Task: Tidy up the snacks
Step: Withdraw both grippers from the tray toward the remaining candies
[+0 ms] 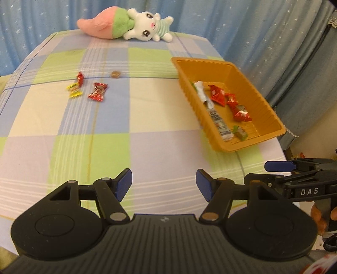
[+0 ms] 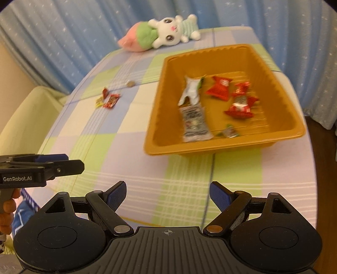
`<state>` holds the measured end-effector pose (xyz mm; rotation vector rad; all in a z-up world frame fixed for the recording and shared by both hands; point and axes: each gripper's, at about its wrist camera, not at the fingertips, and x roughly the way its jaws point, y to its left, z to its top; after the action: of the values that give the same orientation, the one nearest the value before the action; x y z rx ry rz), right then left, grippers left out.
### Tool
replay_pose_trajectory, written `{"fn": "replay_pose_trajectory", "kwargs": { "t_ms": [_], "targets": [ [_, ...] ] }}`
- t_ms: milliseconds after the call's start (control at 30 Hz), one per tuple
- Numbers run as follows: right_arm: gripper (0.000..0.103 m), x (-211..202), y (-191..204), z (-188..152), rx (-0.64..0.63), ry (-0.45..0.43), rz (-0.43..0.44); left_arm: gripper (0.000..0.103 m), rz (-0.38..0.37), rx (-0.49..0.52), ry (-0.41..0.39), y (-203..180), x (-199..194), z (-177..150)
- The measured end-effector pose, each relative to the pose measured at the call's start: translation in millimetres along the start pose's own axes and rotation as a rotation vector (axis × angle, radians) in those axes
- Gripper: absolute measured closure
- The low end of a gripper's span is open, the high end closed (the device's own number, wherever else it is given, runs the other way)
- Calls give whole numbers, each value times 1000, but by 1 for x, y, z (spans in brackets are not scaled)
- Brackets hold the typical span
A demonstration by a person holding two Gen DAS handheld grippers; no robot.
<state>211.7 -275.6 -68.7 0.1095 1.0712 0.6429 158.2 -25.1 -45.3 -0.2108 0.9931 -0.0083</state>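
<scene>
An orange tray [image 1: 271, 118] [image 2: 294, 118] sits on the checked cloth at the right and holds several snacks: red packets [image 2: 219, 88], a white wrapper [image 2: 190, 89], a grey sachet [image 2: 193, 122] and a small green sweet [image 2: 229, 131]. On the cloth to the left lie a red sweet [image 1: 98, 92] [image 2: 111, 100], a yellow one [image 1: 74, 89], a small red one [image 1: 80, 77] and a brown piece [image 1: 115, 74] [image 2: 130, 84]. My left gripper [image 1: 164, 183] is open and holds nothing, low over the near cloth. My right gripper [image 2: 168, 197] is open too, in front of the tray.
A plush rabbit with a pink and green tail [image 1: 126, 23] [image 2: 160, 35] lies at the far edge before a blue star curtain [image 1: 231, 19]. A cream cushion [image 2: 27, 113] stands at the left. Each gripper shows in the other's view beside its own.
</scene>
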Motion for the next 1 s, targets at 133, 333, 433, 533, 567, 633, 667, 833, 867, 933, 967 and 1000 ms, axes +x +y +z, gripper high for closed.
{"fn": "replay_pose_trajectory", "kwargs": {
  "t_ms": [133,333,433,533,567,633,667,833,867,933,967,1000],
  "targets": [
    [17,11,16,0,-18,21,14,38,9,-17,18,16,-2,-4],
    [17,27,40,5,-33,39,26,37,25,-31,32,43,-8,-6],
    [17,36,53,7,-34,45,29,37,36,-36,38,58,-10,-4],
    [17,44,66,10,-37,49,31,37,44,-45,46,75,-12,-3],
    [17,47,70,11,-38,50,31,37,47,-48,47,80,-12,-2],
    [17,54,79,13,-38,53,32,37,53,-53,51,91,-13,-1],
    [17,57,83,14,-37,55,31,37,55,-55,52,96,-14,-1],
    [17,72,102,20,-30,56,27,37,70,-64,55,122,-16,4],
    [17,75,105,21,-29,55,26,37,75,-66,56,127,-16,5],
    [17,81,113,23,-25,52,22,37,86,-70,58,137,-16,8],
    [17,84,116,25,-22,51,20,37,90,-71,58,142,-16,9],
    [17,88,119,26,-20,50,19,37,94,-73,58,147,-15,10]
  ]
}}
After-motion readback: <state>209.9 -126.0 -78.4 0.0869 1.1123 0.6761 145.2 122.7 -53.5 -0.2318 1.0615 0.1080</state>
